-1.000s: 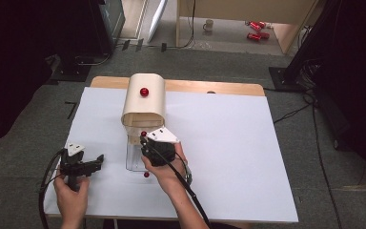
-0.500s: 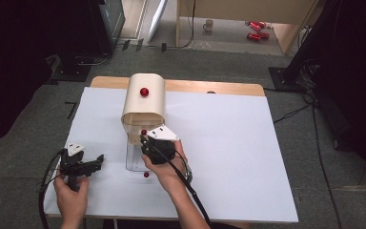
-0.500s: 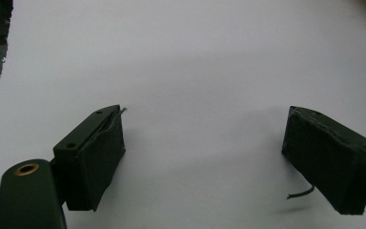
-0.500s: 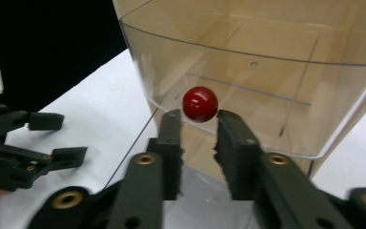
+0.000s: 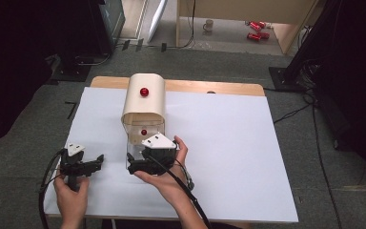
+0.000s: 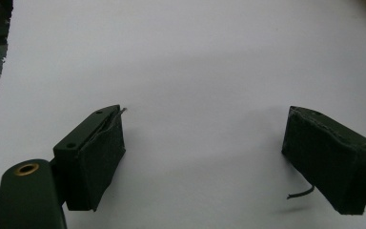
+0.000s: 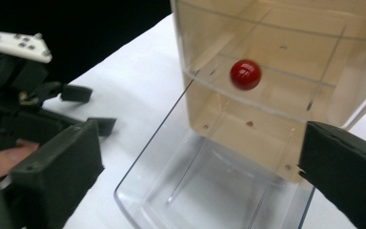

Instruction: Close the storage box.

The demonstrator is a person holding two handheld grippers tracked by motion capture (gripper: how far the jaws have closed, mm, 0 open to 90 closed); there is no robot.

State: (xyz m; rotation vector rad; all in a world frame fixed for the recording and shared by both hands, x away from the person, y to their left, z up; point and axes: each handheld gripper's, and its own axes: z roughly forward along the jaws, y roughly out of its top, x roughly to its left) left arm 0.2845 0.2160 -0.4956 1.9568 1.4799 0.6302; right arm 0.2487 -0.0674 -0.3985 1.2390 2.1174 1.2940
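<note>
Right claw (image 7: 200, 186) just opened over clear drawer (image 7: 209, 191), red knob (image 7: 245, 74) close up

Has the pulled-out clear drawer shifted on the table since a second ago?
No. The clear drawer sits just as far out from the cream box; the right gripper has just opened its jaws around it.

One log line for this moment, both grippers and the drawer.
left gripper: open, idle | right gripper: jaws just opened, nothing between | clear drawer: pulled out

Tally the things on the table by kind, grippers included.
Cabinet: 1
Red knobs: 2
Clear drawer: 1
Grippers, left and right: 2
Total: 6
</note>
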